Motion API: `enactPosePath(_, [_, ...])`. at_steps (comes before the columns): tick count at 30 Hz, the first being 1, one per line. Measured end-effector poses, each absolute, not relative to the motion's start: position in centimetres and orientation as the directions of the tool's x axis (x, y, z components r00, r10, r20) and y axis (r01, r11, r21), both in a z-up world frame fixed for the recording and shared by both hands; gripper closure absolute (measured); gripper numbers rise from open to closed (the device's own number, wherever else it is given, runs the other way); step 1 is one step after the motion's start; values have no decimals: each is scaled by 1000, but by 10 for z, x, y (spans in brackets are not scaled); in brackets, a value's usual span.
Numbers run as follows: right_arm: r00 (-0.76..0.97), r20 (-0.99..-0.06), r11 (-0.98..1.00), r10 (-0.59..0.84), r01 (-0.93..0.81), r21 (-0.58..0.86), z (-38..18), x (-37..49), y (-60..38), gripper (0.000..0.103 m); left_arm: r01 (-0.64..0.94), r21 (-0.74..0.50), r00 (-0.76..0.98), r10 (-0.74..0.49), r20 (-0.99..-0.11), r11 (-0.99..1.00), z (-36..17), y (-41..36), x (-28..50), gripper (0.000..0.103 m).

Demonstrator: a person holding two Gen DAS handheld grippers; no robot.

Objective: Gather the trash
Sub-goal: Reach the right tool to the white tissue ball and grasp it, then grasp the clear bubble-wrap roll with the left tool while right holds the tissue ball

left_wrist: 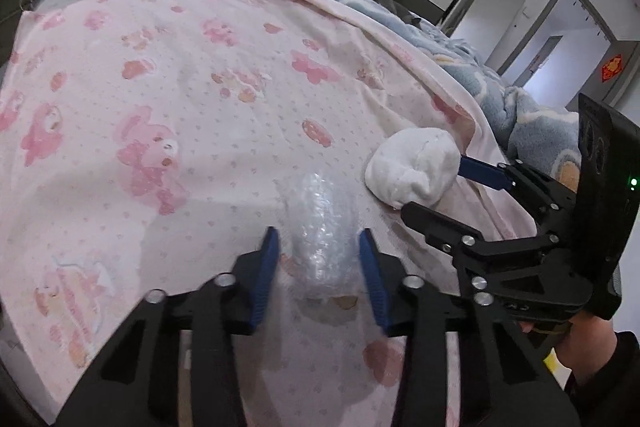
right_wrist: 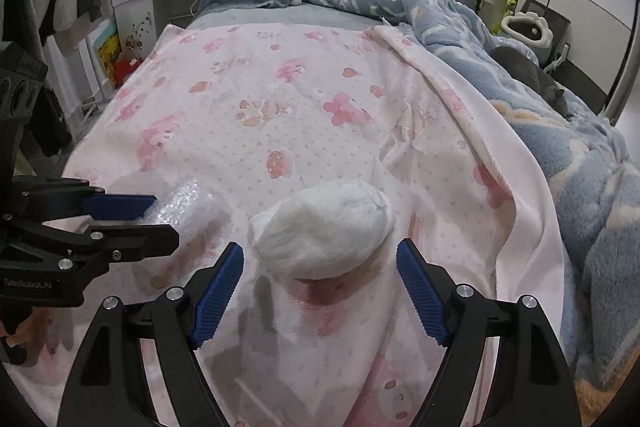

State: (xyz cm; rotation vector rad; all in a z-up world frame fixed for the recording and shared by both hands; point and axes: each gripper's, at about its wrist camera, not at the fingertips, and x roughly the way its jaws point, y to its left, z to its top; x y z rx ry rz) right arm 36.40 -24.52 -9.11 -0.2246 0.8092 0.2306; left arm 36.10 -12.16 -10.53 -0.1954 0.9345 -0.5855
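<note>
Bedroom, pink blanket point(left_wrist: 180, 75): left gripper point(left_wrist: 316, 259) straddling bubble wrap point(left_wrist: 320, 227), pads beside it, contact unclear. Right gripper point(right_wrist: 320, 287) spread wide round white wad point(right_wrist: 324, 231), not yet touching. Both angled down, likely for simultaneous pickup.

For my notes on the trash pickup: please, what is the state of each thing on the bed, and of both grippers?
Bubble wrap: lying on blanket, between left pads.
White wad: lying free, ungripped.
Left gripper: astride the wrap, contact unclear.
Right gripper: open.
Pink blanket: spread flat.
</note>
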Motion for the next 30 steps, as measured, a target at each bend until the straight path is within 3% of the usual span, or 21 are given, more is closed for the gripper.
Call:
enactPosePath(4, [669, -736, 950, 103, -285, -126, -94, 370, -242, 23, 404, -384, 463, -547, -697, 830, -102, -124, 360, 70])
enactPosePath(15, [657, -754, 937, -2, -263, -231, -107, 382, -225, 23, 392, -367, 519, -532, -669, 844, -79, -98, 353, 70])
enactPosePath(17, [653, -757, 939, -12, -253, -233, -108, 385, -225, 35, 388, -365, 525, -529, -667, 846, -76, -93, 352, 70])
enactPosePath(20, [660, -750, 939, -38, -234, -253, -105, 388, -221, 41, 380, -353, 537, -515, -669, 855, -73, -81, 350, 70])
enactPosePath(30, [735, -678, 962, 16, -197, -191, -70, 391, -196, 43, 343, -304, 579, -455, -676, 889, -63, -35, 343, 70])
